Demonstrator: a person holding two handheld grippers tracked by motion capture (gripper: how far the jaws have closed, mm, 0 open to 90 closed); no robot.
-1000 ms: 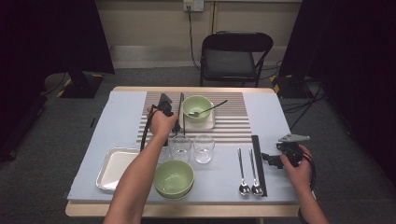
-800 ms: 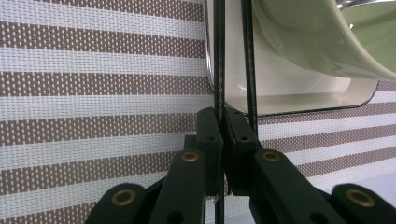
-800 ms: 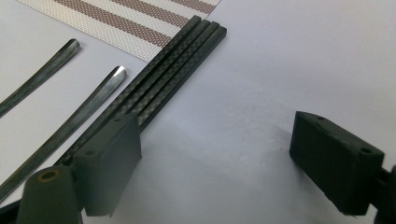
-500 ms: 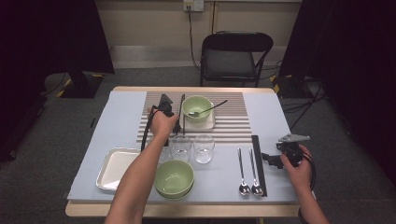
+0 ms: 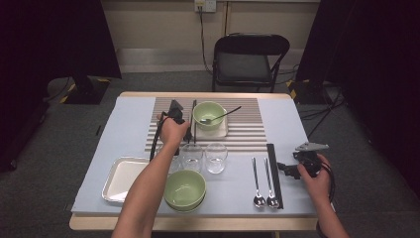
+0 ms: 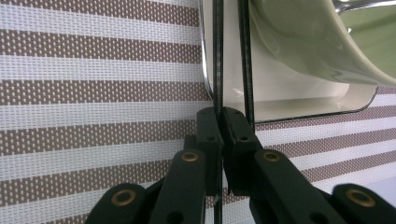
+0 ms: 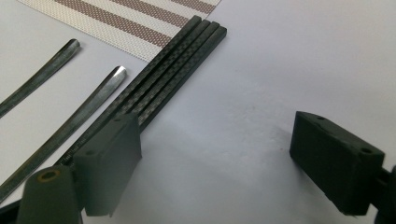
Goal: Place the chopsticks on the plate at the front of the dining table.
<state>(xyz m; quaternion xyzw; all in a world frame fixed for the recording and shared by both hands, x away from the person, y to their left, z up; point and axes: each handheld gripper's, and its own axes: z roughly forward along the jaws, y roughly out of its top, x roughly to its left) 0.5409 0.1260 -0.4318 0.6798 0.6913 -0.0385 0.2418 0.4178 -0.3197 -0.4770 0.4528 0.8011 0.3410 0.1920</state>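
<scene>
- My left gripper (image 6: 219, 140) is pinched tight on one black chopstick (image 6: 217, 56), which stands just beside the white plate (image 6: 299, 100) under the green bowl (image 5: 208, 114).
- My right gripper (image 7: 215, 163) hangs spread wide, holding nothing, beside the other chopsticks (image 7: 173, 74).
- Striped mat (image 5: 247, 131) on a pale blue table (image 5: 124, 129); folding chair (image 5: 247, 62) behind.

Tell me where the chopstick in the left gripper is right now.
In the high view, the chopstick lies on the striped placemat, just left of the far green bowl, pinched in the left gripper beside its twin.
</scene>
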